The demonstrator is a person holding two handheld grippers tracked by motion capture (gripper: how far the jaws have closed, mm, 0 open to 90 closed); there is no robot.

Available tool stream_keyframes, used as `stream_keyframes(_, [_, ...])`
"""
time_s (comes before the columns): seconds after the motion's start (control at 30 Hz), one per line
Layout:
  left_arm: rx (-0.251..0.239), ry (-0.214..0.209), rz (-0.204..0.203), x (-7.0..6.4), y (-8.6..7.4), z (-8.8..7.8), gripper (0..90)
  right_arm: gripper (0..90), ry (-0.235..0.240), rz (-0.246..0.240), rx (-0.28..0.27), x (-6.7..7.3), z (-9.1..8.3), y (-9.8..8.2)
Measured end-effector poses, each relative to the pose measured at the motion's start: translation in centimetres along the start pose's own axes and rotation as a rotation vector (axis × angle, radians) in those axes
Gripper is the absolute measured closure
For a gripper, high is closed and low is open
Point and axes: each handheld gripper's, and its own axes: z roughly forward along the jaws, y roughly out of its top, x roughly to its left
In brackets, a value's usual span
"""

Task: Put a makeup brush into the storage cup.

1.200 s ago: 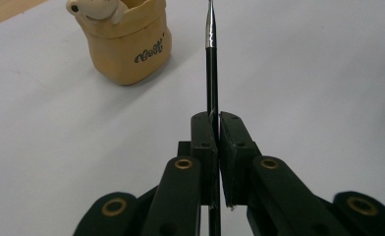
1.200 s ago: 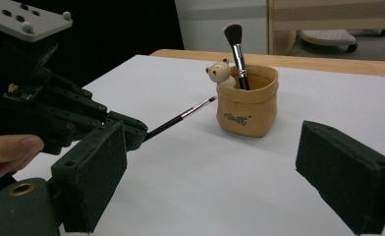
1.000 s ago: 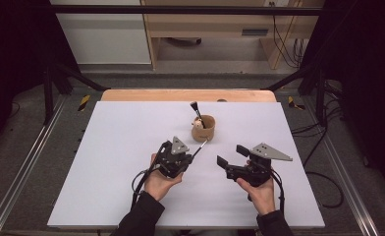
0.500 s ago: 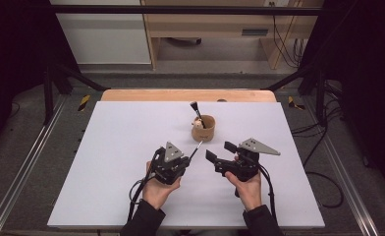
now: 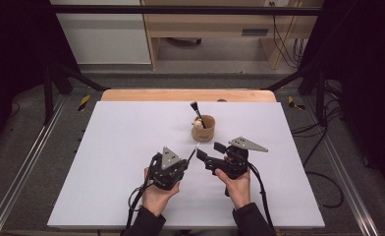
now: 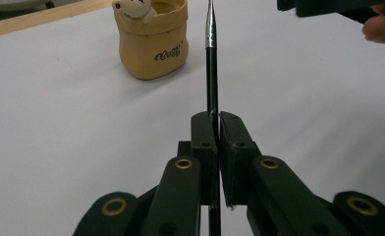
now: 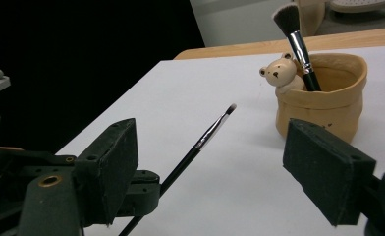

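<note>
The left gripper [image 5: 179, 166] sat just below the middle of the high view, its 2 black jaws clamped tight on the slim black-handled makeup brush with a silver ferrule [image 6: 210, 59], which rose straight up the centre of the left gripper view. The right gripper [image 5: 207, 160], just right of it in the high view, had been closing its jaws, yet they stood wide apart with nothing pressed between the pads; in the right gripper view the brush tip showed in the gap. The tan ceramic cup with a small bear figure [image 5: 203, 128] stood just above both grippers on the white table [image 5: 112, 147], holding a larger black brush [image 7: 298, 44].
</note>
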Motion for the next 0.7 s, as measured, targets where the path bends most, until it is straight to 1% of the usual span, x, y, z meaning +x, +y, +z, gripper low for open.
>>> stream_keyframes(0.03, [-0.010, 0.000, -0.007, 0.0, 0.0, -0.1, 85.3, 22.2, 0.004, 0.007, 0.003, 0.1, 0.1, 0.0])
stream_keyframes(0.13, [-0.017, 0.000, -0.009, -0.1, -0.1, -0.2, 85.3, 23.0, 0.010, 0.016, 0.005, 0.2, 0.5, -0.1])
stream_keyframes(0.17, [-0.026, 0.002, -0.016, -0.1, -0.1, -0.3, 85.4, 23.4, 0.012, 0.019, 0.006, 0.2, 0.6, -0.1])
stream_keyframes(0.2, [-0.025, 0.003, -0.010, -0.1, -0.1, -0.4, 85.3, 23.7, 0.013, 0.019, 0.006, 0.3, 0.7, -0.1])
stream_keyframes(0.27, [-0.036, 0.004, -0.016, -0.2, -0.1, -0.5, 85.3, 24.6, 0.020, 0.027, 0.006, 0.4, 0.9, -0.2])
stream_keyframes(0.43, [-0.043, 0.007, -0.014, -0.2, 0.0, -0.7, 85.3, 27.2, 0.031, 0.040, 0.006, 0.5, 1.5, -0.3])
stream_keyframes(0.7, [-0.057, 0.007, -0.020, -0.6, 0.0, -0.7, 85.3, 32.4, 0.044, 0.072, 0.010, 0.6, 2.2, -0.5])
